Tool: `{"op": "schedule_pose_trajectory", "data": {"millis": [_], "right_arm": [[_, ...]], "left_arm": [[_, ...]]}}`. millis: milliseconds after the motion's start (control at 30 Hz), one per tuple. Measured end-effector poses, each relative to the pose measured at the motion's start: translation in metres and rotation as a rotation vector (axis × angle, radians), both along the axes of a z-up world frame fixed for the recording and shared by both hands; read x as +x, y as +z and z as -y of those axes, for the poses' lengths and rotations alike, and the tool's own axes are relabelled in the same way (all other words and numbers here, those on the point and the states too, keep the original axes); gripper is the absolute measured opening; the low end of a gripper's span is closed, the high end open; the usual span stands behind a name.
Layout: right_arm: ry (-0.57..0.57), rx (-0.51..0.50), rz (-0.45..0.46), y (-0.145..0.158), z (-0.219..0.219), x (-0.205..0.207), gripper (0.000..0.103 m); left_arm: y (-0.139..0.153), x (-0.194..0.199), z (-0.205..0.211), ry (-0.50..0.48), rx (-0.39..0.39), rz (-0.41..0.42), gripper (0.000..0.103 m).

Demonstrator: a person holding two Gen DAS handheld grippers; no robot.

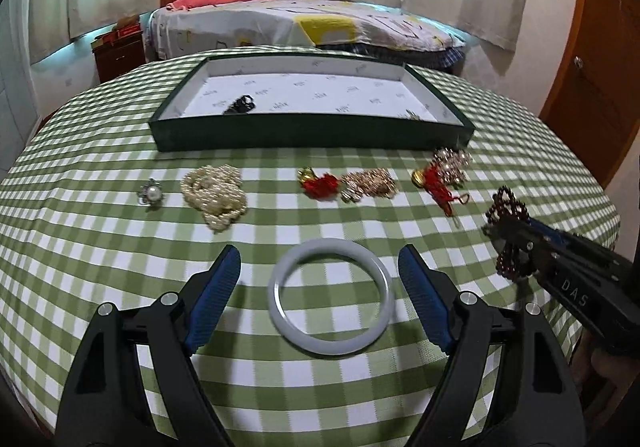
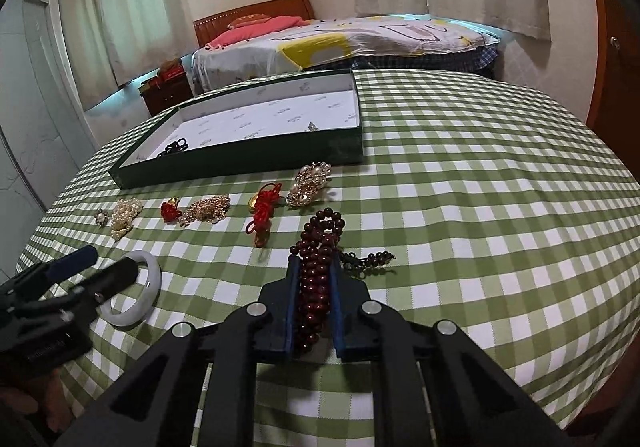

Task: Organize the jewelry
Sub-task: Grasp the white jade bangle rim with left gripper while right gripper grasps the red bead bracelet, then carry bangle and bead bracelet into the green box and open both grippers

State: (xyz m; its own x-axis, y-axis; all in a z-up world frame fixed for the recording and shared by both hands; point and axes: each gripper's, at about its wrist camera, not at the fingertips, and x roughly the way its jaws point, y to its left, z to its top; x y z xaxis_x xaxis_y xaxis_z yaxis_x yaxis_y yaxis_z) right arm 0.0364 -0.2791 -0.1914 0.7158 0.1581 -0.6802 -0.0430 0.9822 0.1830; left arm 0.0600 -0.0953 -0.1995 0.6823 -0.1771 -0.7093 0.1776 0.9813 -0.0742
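A white bangle (image 1: 332, 345) lies flat on the green checked tablecloth. My left gripper (image 1: 320, 253) stands open, with one blue finger on each side of the bangle and neither touching it. In the right wrist view the same bangle (image 2: 154, 275) shows beside the left gripper (image 2: 115, 257). My right gripper (image 2: 315, 261) is shut on a dark red bead bracelet (image 2: 320, 231), whose loops stick out past the fingertips and whose tail (image 2: 372, 259) rests on the cloth. From the left wrist view the right gripper (image 1: 500, 231) and its beads (image 1: 508, 203) are at the right.
A dark green tray (image 1: 312, 135) with a white lining sits at the back and holds a black piece (image 1: 242, 105). Before it lie a pearl brooch (image 1: 151, 194), a pearl necklace (image 1: 214, 193), a red tassel (image 1: 316, 181), a gold chain (image 1: 370, 183) and a red knot charm (image 1: 438, 183).
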Motion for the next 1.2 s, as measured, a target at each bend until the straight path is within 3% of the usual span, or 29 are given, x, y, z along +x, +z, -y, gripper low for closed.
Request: {"op": "schedule_pose_trajectory", "data": {"millis": [333,400,433,667,1200], "right_arm": [[0.002,0.012,-0.006,-0.002,-0.001,0.001,0.014],[0.002,0.013,-0.007,-0.003,-0.001,0.001,0.014],[0.002,0.013,-0.007,-0.003,-0.001,0.001,0.014],[0.005,0.015,-0.005,-0.002,-0.002,0.0,0.014],[0.028,0.03,0.051,0.023,-0.011,0.009,0.014]], "left_arm": [[-0.014,0.001,0.004,-0.005,0.026,-0.032,0.079],[-0.014,0.0,0.006,-0.016,0.038,-0.027,0.076],[-0.014,-0.001,0.006,-0.024,0.041,-0.021,0.069],[-0.013,-0.001,0.005,-0.034,0.029,-0.023,0.069],[0.026,0.007,-0.007,-0.044,0.025,0.092,0.069]]}}
